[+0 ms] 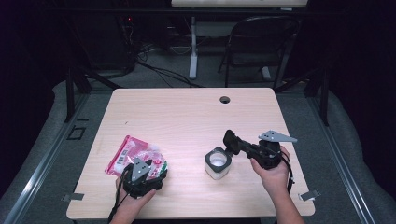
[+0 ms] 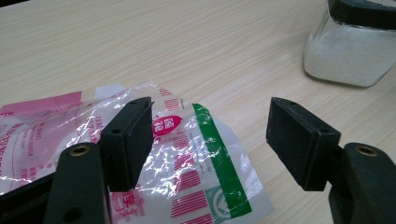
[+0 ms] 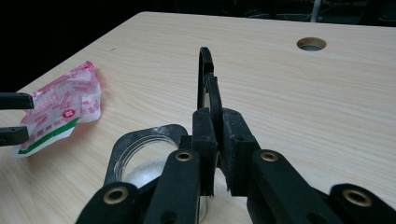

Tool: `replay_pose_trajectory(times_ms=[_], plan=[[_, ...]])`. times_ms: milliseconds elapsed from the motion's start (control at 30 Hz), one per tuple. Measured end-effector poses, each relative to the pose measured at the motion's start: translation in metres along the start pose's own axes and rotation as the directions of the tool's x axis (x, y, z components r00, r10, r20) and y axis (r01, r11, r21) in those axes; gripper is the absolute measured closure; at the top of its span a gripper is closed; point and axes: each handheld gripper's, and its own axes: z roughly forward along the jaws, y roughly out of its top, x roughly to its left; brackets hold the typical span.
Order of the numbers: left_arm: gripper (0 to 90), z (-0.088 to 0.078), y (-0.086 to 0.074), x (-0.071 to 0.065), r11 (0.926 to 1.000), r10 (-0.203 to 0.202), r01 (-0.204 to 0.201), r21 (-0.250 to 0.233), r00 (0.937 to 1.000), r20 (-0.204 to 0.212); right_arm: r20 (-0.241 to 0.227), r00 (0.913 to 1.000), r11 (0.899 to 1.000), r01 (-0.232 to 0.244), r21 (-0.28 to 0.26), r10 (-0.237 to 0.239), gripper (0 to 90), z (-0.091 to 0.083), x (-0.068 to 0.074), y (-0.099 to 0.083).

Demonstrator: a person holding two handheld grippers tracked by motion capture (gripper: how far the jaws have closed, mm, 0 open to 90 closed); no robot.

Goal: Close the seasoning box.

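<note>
High view shows a jar (image 1: 218, 163) standing upright on the table (image 1: 187, 112), just in front of the right gripper (image 1: 230, 140). That gripper is pinched tight on the jar's black lid (image 3: 207, 88), which stands on its edge between the pads. I think the lid is held up and off so the jar mouth is free; white powder shows inside.

Well apart, on the left, lies a pink and clear bag (image 1: 135, 156). The left gripper (image 2: 210, 135) has its jaws spread wide over one end of the bag, not squeezing it. It looks ready to pick the bag up, maybe to pour it into the jar.
</note>
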Motion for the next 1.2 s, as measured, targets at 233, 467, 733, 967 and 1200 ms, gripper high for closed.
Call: replay_pose_trajectory(times_ms=[233, 467, 733, 967, 1200], plan=[[31.9, -0.001, 0.000, 0.002, 1.0000, -0.009, 0.009, -0.004, 0.9999, -0.010, 0.027, 0.9975, 0.998, 0.065, 0.003, -0.065, 85.1, -0.001, 0.009, -0.001], [31.8, 0.001, 0.001, 0.002, 1.0000, -0.005, 0.005, -0.001, 1.0000, -0.004, -0.013, 0.9899, 0.990, 0.141, -0.011, -0.141, 74.5, 0.000, 0.032, -0.008], [31.8, 0.003, 0.002, 0.003, 1.0000, -0.004, 0.004, -0.003, 1.0000, 0.002, -0.018, 0.9744, 0.975, 0.224, -0.006, -0.224, 66.9, 0.009, 0.053, -0.016], [31.8, 0.004, 0.003, 0.002, 1.0000, -0.006, 0.006, 0.001, 1.0000, 0.002, -0.040, 0.9692, 0.970, 0.243, 0.005, -0.243, 63.7, 0.014, 0.060, -0.021], [31.8, 0.004, 0.002, 0.003, 1.0000, -0.005, 0.005, 0.000, 1.0000, 0.002, -0.048, 0.9576, 0.957, 0.286, 0.041, -0.284, 61.2, 0.023, 0.070, -0.028]])
